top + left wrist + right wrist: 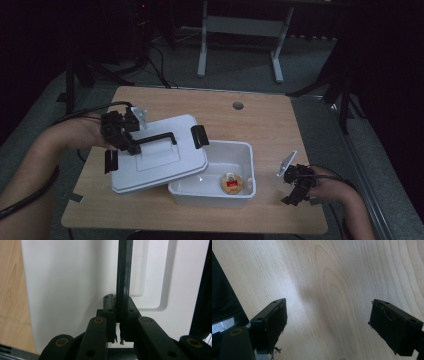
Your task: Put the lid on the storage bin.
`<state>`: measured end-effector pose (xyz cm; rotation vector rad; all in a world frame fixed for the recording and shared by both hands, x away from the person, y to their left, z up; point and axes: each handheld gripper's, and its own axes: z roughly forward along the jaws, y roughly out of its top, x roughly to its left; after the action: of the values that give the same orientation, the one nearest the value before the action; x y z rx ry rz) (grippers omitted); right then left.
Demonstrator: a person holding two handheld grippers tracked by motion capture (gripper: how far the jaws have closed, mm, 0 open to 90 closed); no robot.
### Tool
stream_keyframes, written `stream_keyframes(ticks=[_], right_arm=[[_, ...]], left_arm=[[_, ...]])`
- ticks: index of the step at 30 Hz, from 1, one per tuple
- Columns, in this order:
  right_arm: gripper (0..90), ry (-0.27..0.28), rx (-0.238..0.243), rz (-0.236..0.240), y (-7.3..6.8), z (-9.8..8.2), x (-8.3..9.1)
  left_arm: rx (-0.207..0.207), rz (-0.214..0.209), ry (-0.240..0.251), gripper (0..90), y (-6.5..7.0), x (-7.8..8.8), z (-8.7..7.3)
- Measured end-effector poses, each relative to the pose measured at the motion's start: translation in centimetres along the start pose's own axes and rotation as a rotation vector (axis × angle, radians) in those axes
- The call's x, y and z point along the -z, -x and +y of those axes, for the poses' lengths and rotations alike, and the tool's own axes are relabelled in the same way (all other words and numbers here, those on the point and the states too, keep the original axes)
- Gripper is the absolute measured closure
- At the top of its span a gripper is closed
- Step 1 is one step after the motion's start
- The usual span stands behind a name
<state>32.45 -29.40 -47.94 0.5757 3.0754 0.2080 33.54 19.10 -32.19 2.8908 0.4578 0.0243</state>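
Note:
A white lid (pixel 160 159) with a black handle (pixel 159 137) hangs tilted, its right edge over the left rim of an open white box (pixel 246 150). My left gripper (pixel 131 148) is shut on the handle's left end. In the left gripper view the jaws (pixel 121 305) pinch the black handle bar (pixel 123 270), with the lid's white top (pixel 70 285) behind. A small round tin with a red label (pixel 231 183) lies on the box floor. My right gripper (pixel 292 199) rests to the right of the box, open (pixel 328 325) above bare wood (pixel 332 277), nothing between its jaws.
Black latches sit on the lid's ends (pixel 199 136) (pixel 110 161). The wooden table (pixel 270 120) has a round hole (pixel 238 105) near its far edge. Beyond it stand a metal frame's legs (pixel 202 50) and dark stands on a grey floor.

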Motion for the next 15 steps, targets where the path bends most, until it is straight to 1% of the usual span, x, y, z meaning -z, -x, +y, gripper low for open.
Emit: stream_keyframes(ticks=[2,4,5,7,8,9,10,11,12,13,14,15], right_arm=[[14.1,-0.003,0.000,0.001,0.0,0.0,0.0],[14.1,0.000,0.000,0.001,0.0,0.1,0.0],[14.1,0.000,0.001,0.001,0.0,0.1,0.0],[14.1,-0.003,0.003,-0.003,0.0,0.1,-0.1],[14.1,-0.003,0.003,-0.003,0.0,0.1,-0.1],[14.1,-0.003,0.003,-0.003,0.0,0.1,-0.1],[14.1,-0.005,0.006,-0.003,-0.1,0.2,-0.1],[14.0,-0.005,0.007,-0.004,-0.1,0.1,-0.1],[14.0,-0.005,0.007,-0.004,-0.1,0.1,-0.1],[14.1,-0.006,0.002,-0.002,-0.1,0.1,-0.1],[14.1,-0.005,0.003,-0.002,-0.1,0.1,0.0],[14.1,-0.005,0.003,-0.001,-0.1,0.1,0.0]], left_arm=[[-0.026,-0.003,-0.003,83.9,0.2,-0.2,0.9],[-0.041,-0.013,0.006,83.9,0.4,-0.5,1.8],[-0.054,-0.008,0.000,83.9,0.5,-0.6,2.3],[-0.075,-0.017,-0.001,83.9,0.7,-0.9,3.1],[-0.075,-0.017,-0.001,83.9,0.7,-0.9,3.1],[-0.097,-0.027,-0.002,83.9,0.9,-1.0,4.0],[-0.118,-0.027,0.004,83.9,1.1,-1.2,4.7],[-0.122,-0.037,0.009,83.9,1.2,-1.3,5.0],[-0.122,-0.037,0.009,83.9,1.2,-1.3,5.0],[-0.145,-0.038,0.018,83.9,1.4,-1.5,5.8],[-0.152,-0.049,0.017,83.9,1.5,-1.6,6.2],[-0.168,-0.050,0.017,83.9,1.6,-1.7,6.5]])
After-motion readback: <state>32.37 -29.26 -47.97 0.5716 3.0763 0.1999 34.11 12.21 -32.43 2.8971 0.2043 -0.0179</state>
